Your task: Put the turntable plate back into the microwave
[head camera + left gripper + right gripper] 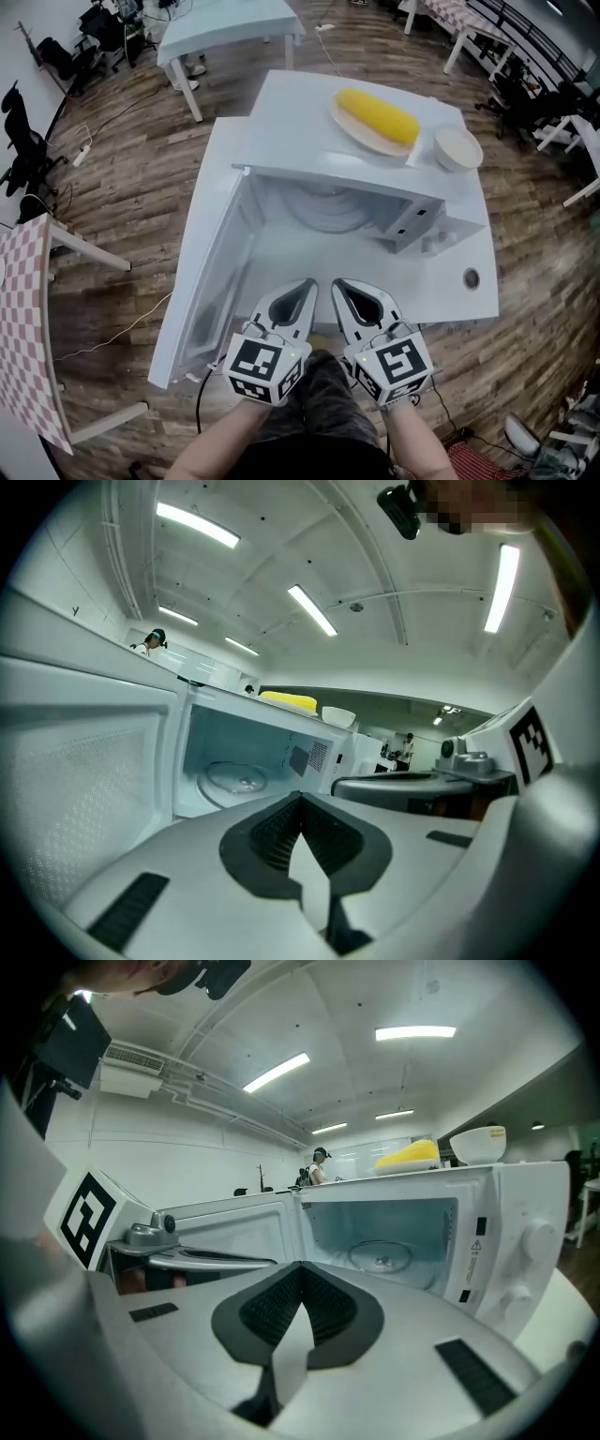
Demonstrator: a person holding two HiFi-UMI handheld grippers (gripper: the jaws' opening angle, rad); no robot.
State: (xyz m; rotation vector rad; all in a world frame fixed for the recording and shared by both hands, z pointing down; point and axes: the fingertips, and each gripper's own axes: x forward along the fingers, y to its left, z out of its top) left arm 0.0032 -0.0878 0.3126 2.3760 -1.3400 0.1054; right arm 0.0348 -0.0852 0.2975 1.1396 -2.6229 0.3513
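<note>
Our left gripper (pixel 307 284) and right gripper (pixel 341 284) hover side by side, each with its fingers shut together and empty. Left of the fingers, the door (pixel 202 277) hangs open. Straight beyond the fingertips, the turntable plate (pixel 328 211) lies inside the microwave (pixel 300 131). Farther off and right of them, corn (pixel 377 114) and a bowl (pixel 457 148) rest on its top.

White table (pixel 450 300) mid-frame, standing on the wood floor (pixel 131 234), has the white microwave (pixel 300 131) sitting on it, its door (pixel 211 272) swung open toward the left, and there's a small round cable hole (pixel 471 277) near the table's right edge.
</note>
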